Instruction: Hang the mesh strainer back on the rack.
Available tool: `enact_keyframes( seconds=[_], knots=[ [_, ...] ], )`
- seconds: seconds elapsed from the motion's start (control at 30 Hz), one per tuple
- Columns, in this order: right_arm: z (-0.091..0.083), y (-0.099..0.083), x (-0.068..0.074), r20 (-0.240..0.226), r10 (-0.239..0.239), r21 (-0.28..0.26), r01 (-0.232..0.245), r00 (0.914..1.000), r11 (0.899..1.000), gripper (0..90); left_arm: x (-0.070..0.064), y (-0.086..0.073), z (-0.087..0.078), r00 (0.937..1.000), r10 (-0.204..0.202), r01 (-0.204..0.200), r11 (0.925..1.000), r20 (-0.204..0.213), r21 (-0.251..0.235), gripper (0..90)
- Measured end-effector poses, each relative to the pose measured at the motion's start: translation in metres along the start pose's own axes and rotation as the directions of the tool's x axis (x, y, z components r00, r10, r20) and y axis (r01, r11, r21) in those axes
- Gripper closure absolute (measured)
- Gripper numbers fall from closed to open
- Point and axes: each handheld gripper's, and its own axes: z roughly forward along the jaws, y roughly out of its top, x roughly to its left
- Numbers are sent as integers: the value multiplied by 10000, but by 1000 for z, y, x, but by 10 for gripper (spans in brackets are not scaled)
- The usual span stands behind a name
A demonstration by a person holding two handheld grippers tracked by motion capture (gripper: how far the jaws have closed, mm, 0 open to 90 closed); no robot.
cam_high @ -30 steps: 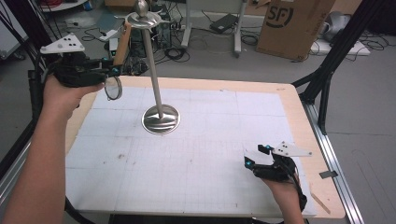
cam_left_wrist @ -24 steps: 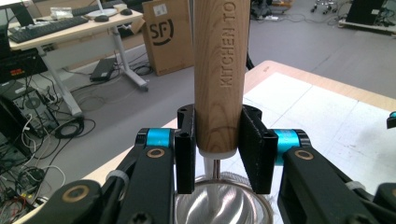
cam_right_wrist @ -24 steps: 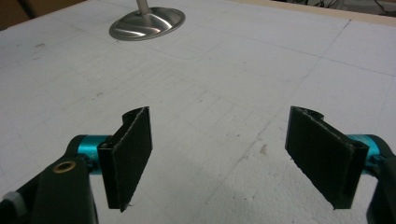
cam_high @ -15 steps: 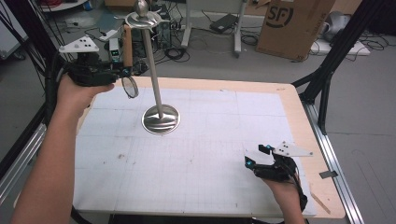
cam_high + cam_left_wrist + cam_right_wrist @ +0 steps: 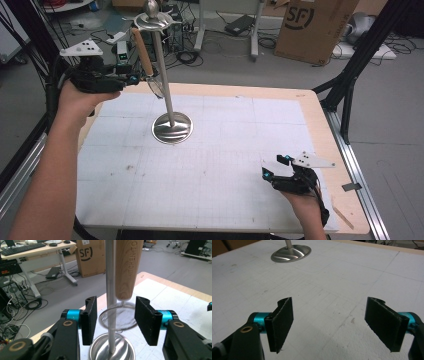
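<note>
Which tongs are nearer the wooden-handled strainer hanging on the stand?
Left. The left tongs sit open around the strainer; the right tongs rest far off at the table's near right corner.

In the left gripper view the wooden handle and the stand's pole run off the top edge; the wire ring below looks blurred.

Pale wooden strainer handle, silver stand, white gridded table.
</note>
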Motion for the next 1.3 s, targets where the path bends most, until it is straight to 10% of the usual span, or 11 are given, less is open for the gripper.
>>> enact_keyframes(
  seconds=[1.3],
  knots=[
    [2, 0, 2, -21, -38, 70, 39, 10000, 10000, 221, -45, -65, -42, 9947, 929, -924, 9956, 432, -126, 239]
  ],
)
